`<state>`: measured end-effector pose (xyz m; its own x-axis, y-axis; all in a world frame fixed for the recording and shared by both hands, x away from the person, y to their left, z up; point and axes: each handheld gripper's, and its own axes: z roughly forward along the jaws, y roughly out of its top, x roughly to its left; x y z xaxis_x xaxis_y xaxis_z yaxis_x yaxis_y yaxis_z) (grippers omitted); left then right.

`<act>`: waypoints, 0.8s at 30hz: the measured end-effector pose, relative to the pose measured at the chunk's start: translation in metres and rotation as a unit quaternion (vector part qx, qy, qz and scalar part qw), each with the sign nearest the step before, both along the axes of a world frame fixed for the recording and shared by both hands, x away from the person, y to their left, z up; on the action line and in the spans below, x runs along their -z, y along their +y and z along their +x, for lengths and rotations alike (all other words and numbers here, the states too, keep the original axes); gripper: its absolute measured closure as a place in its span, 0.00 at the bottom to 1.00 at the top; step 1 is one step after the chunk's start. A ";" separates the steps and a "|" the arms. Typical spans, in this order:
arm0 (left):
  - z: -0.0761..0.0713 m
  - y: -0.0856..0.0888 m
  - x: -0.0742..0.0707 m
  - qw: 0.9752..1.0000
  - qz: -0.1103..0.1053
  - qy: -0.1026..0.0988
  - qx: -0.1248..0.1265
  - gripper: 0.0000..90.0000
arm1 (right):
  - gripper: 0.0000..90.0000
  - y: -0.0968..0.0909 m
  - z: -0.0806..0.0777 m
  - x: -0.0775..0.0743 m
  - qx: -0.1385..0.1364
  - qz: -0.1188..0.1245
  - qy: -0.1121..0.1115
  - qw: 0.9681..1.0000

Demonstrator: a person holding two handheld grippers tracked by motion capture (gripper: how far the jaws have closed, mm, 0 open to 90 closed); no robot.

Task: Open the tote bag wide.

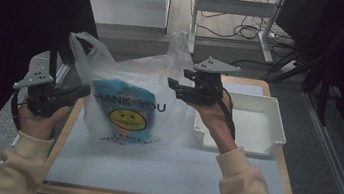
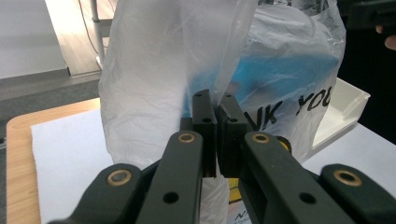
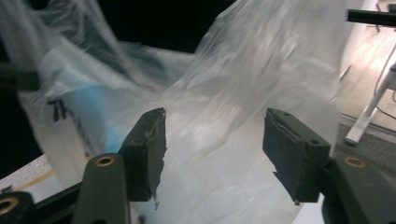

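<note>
Item: thin translucent plastic carrier bag (image 1: pixel 131 104) printed with a yellow smiley, standing mid-table on the pale grey mat (image 1: pixel 165 169), blue packet inside.

Left gripper (image 2: pixel 216 114): jaws clamped on the bag's near edge.

Right gripper (image 3: pixel 212 140): jaws apart, film between, unpinched.

Beyond: shallow white plastic tray (image 1: pixel 277 126).

Advice: pinch the opposite edge squarely before spreading the mouth.

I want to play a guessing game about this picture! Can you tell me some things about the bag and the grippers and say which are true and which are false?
1. The plastic bag has a smiley face on it. True.
2. The left hand-held gripper is shut on the plastic bag. True.
3. The right hand-held gripper is clamped tight. False: its jaws stand apart.
4. The white tray holds the plastic bag. False: the bag stands beside it on the table.
5. Something blue is inside the bag. True.
</note>
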<state>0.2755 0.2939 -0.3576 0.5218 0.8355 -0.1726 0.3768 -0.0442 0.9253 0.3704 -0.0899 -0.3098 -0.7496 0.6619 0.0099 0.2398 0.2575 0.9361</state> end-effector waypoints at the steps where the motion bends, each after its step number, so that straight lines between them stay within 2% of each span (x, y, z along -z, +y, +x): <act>1: 0.000 0.000 0.000 1.000 0.000 0.000 0.001 0.98 | 0.43 0.000 0.002 -0.001 0.003 0.004 0.000 1.000; 3: 0.000 -0.001 0.001 1.000 -0.002 0.000 0.001 0.98 | 0.42 -0.001 0.008 -0.003 0.001 0.010 0.013 1.000; 7: 0.000 -0.001 0.001 1.000 -0.003 -0.001 0.002 0.98 | 0.42 0.000 0.017 -0.007 0.008 0.009 0.013 1.000; 12: -0.001 0.000 0.003 1.000 -0.006 -0.001 0.002 0.98 | 0.44 -0.001 0.027 -0.005 0.008 0.023 0.021 1.000; 16: -0.001 -0.001 0.004 1.000 -0.008 0.000 0.003 0.98 | 0.52 -0.002 0.030 -0.005 -0.007 0.035 0.023 0.999; 20: 0.000 -0.003 0.005 1.000 -0.010 0.000 0.005 0.98 | 0.59 0.002 0.032 -0.003 -0.015 0.028 0.027 0.999; 21: 0.000 -0.003 0.005 1.000 -0.009 -0.001 0.005 0.98 | 0.63 0.004 0.033 -0.002 -0.020 0.026 0.031 0.999; 24: 0.000 -0.005 0.006 1.000 -0.011 0.000 0.007 0.98 | 0.77 0.009 0.032 -0.001 -0.023 0.016 0.025 0.999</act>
